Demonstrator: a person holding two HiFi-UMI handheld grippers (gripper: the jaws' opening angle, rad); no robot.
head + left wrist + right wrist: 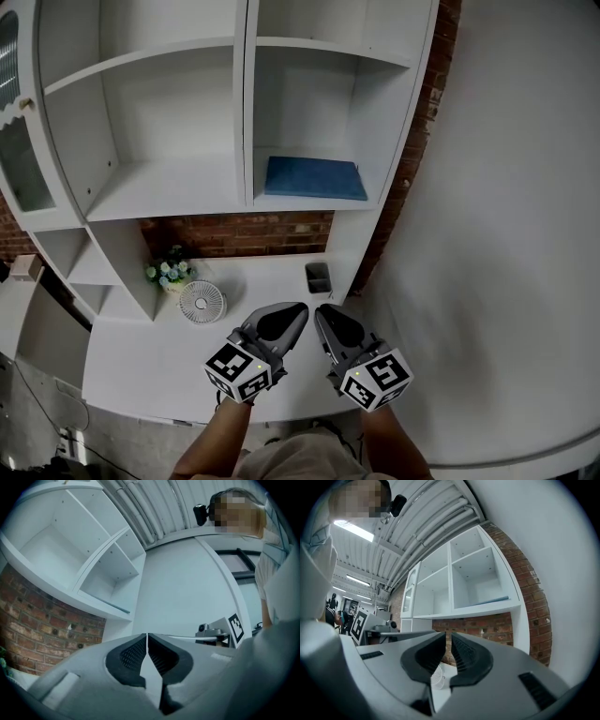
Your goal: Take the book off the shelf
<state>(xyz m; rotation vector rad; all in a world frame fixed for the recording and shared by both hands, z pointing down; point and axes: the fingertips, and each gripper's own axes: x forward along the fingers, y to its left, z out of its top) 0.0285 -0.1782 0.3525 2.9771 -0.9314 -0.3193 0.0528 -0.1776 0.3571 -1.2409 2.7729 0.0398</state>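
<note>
A blue book (314,178) lies flat on the floor of the lower right compartment of the white shelf unit (246,103). In the right gripper view only its thin edge (492,600) shows. Both grippers hang side by side low over the white desk, well below and in front of the book. My left gripper (300,307) (147,635) is shut, its tips touching with nothing between them. My right gripper (319,309) (448,634) is shut too, apart from a hairline slit, and holds nothing.
On the white desk (141,366) under the shelves stand a small white fan (202,303), a pot of pale flowers (171,272) and a small dark container (319,277). A brick wall (234,234) backs the desk. A plain white wall (506,234) rises at the right.
</note>
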